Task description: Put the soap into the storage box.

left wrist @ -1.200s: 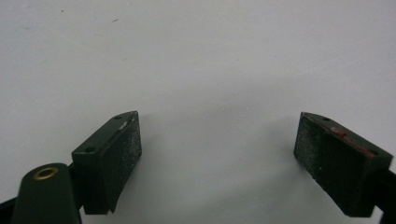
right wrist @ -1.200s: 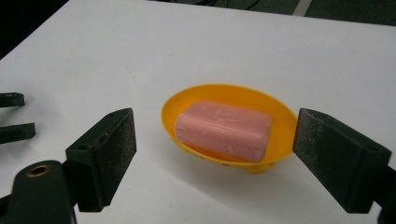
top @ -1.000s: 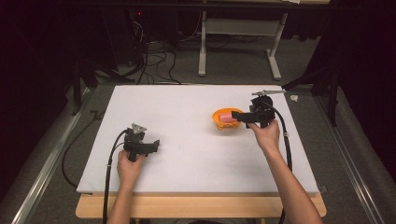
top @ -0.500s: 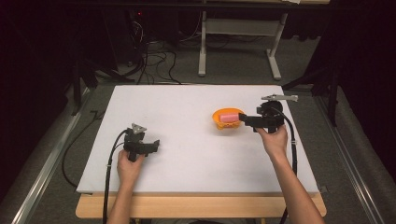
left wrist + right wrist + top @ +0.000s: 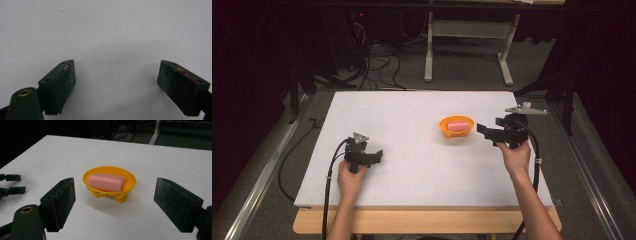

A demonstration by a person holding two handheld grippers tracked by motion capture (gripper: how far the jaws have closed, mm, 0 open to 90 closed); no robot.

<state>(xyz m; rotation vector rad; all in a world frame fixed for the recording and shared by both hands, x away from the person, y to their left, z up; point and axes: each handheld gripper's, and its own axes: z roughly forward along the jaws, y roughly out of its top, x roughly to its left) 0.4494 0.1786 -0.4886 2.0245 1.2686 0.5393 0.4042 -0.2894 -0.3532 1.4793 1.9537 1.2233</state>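
A pink bar of soap [image 5: 457,125] [image 5: 106,181] lies in a small orange footed dish [image 5: 455,133] [image 5: 110,192] right of the middle of the white table [image 5: 412,115]. My right gripper [image 5: 482,131] [image 5: 113,205] is open just to the right of the dish, jaws pointing at it, with nothing between them. My left gripper [image 5: 378,156] [image 5: 116,82] rests open on the near left of the table, over bare white surface.
The table's wooden front edge [image 5: 422,220] runs below the hands. Dark floor, cables [image 5: 377,65] and a white desk frame [image 5: 467,45] lie beyond the far edge. The left gripper's fingertips [image 5: 11,178] show at the left of the right gripper view.
My right gripper has drawn back to the right, away from the dish, and the soap bar stays in the dish. The left gripper has not moved.
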